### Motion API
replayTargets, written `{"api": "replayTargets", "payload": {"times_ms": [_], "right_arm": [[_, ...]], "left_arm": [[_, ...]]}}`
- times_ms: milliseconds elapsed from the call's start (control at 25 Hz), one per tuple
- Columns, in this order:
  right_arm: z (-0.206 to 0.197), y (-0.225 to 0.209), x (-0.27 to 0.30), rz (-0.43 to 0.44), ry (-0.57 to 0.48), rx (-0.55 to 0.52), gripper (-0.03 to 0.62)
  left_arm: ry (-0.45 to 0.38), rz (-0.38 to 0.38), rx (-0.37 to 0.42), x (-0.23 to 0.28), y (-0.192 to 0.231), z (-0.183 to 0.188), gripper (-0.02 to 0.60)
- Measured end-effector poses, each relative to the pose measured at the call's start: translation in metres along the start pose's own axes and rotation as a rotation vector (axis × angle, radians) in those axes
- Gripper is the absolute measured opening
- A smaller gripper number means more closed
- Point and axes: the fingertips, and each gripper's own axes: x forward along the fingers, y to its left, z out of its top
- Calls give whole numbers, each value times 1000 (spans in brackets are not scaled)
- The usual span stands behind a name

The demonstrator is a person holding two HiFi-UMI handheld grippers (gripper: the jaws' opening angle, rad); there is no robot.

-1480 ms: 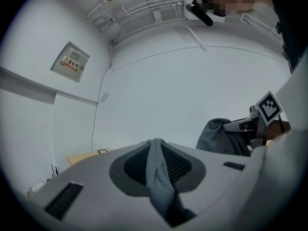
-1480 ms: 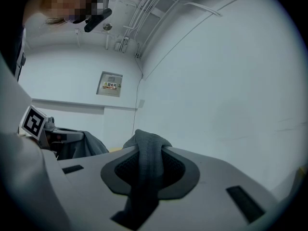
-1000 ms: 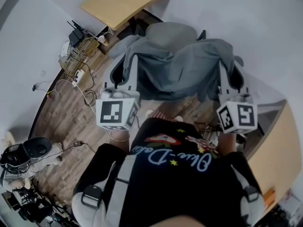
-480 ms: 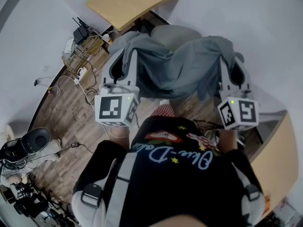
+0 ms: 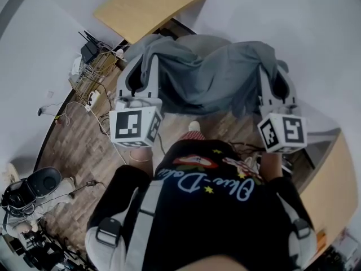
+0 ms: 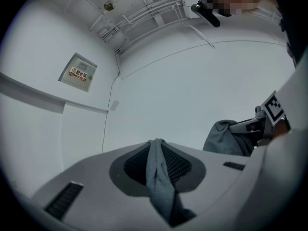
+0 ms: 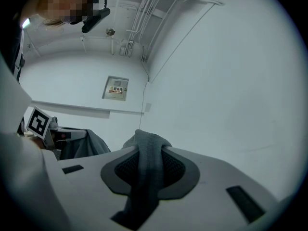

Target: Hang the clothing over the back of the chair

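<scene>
Our left hand-held gripper has its jaws pinched on a fold of the grey clothing, and our right hand-held gripper is clamped on another fold likewise. Between them the soft, matt clothing sags in a wide creased band, its long axis running across us, left to right. The chair, rounded and padded at its back, lies straight ahead just beyond the clothing, about midway, so we judge neither hand nearer and both must carry forward together
</scene>
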Motion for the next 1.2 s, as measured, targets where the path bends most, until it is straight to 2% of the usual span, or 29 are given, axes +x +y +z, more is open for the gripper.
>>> {"api": "replayTargets", "payload": {"times_ms": [280,1200], "right_arm": [[14,-7,26,-36,43,-13,71],[-58,-31,48,-109,225,-19,71]], "left_arm": [[19,-30,-29,31,16,8,60],[145,-95,-60,78,7,-59,58]]}}
